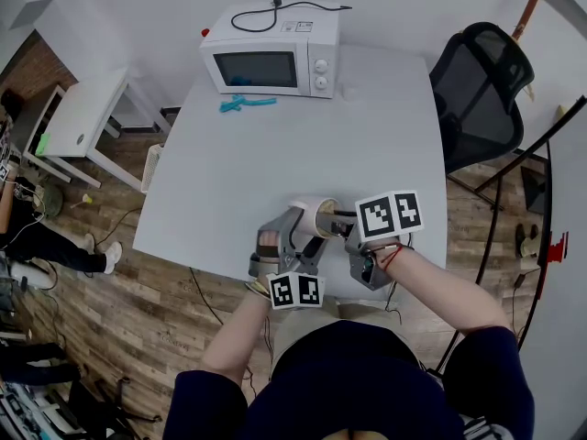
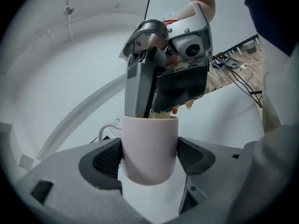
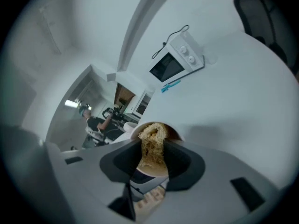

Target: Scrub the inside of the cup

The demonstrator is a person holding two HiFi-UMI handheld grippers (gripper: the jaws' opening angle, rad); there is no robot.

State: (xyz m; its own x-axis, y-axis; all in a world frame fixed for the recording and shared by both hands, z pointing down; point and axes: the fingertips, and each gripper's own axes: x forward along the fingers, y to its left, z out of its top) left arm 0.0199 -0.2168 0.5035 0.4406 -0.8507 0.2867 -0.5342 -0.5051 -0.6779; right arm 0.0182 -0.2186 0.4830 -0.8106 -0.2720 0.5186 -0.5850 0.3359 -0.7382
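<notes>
The white table (image 1: 275, 154) fills most of the head view, matte and flat, with a black mesh office chair (image 1: 481, 90) at its far right corner and a boxy white microwave (image 1: 271, 53) at the back edge, a small teal thing (image 1: 246, 104) lying in front of it. Near the front edge both tools meet above the tabletop. The left gripper (image 2: 149, 155) has its dimpled black pads pressed against either side of the cup (image 2: 149, 143), a pale, smooth, round-bottomed mug with a thin loop handle (image 2: 110, 127), lifted clear of the table with its mouth turned toward the other tool. The right gripper (image 3: 153, 160) pinches a scrub pad (image 3: 152, 146), a coarse, straw-coloured tangle of fibres, whose free end sits in the cup's mouth. I judge the scrubbing to be under way; the next move calls for working the pad deeper and round the inner wall while the left grip stays firm against the twisting
</notes>
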